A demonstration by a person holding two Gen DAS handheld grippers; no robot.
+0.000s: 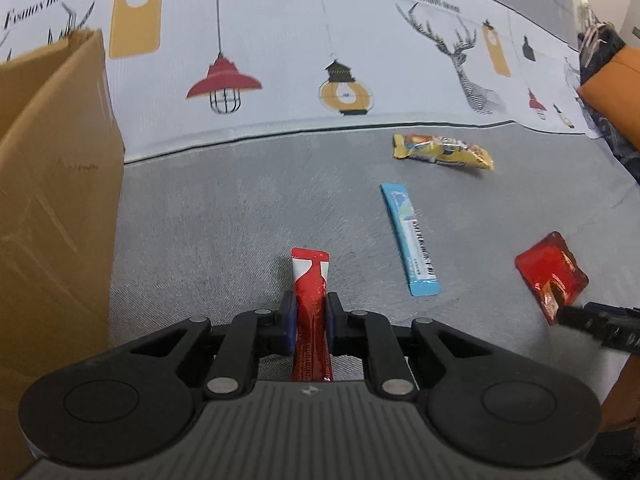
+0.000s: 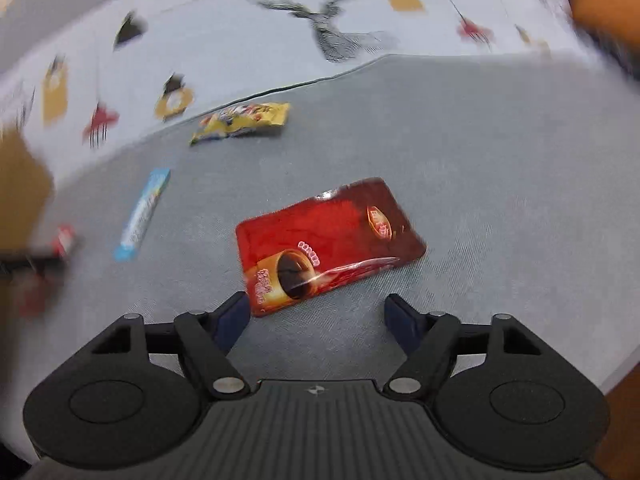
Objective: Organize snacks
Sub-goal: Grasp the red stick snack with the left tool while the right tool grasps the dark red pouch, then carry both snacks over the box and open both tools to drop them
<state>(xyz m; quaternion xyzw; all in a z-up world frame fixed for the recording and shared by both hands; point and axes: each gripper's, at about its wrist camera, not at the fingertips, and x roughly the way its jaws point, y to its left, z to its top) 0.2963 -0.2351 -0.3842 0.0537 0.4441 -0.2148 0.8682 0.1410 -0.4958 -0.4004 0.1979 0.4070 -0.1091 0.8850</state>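
My left gripper (image 1: 311,314) and right gripper (image 2: 316,320) are matte black, ribbed, with silver pivot pins and blue-padded jaws.

cardboard box (image 1: 52,200) cut off at left edge; right-wrist view motion-blurred, blue stick (image 2: 142,216) lettering unreadable

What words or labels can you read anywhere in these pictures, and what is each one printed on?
"FASHION HOME": on the printed cloth, at its upper left and again above the deer.
Red stick in the left gripper: print too distorted to read.
Blue stick: print too small.
Yellow pack: unreadable.
Red sachet: logo and lettering blurred.
Box: faint mark, unreadable.
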